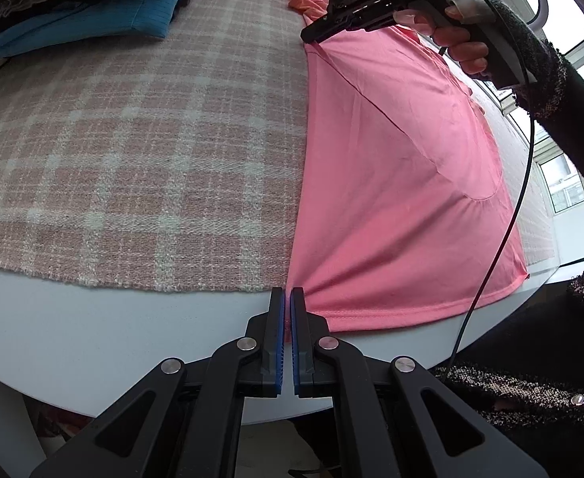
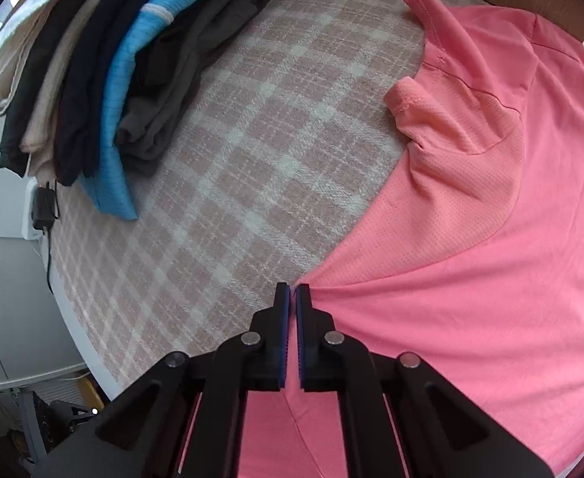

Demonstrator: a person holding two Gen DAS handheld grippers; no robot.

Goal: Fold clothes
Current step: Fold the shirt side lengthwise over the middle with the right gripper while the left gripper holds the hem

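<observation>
While the left gripper (image 1: 287, 290) stands with its blue pads pinched together on the hem corner of the pink shirt (image 1: 395, 183) at the near edge of the white table (image 1: 92, 342), the right gripper (image 2: 293, 287) is likewise clamped on the shirt's side edge farther up, near the sleeve (image 2: 407, 99). Cloth runs under the right jaws and fans out in creases from the pinch. Between both grips the shirt's left edge lies straight on the checked cloth (image 1: 132, 151). A hand (image 1: 459, 40) holds the right tool. Folded clothes (image 2: 104, 79) are stacked well apart at the far left.
</observation>
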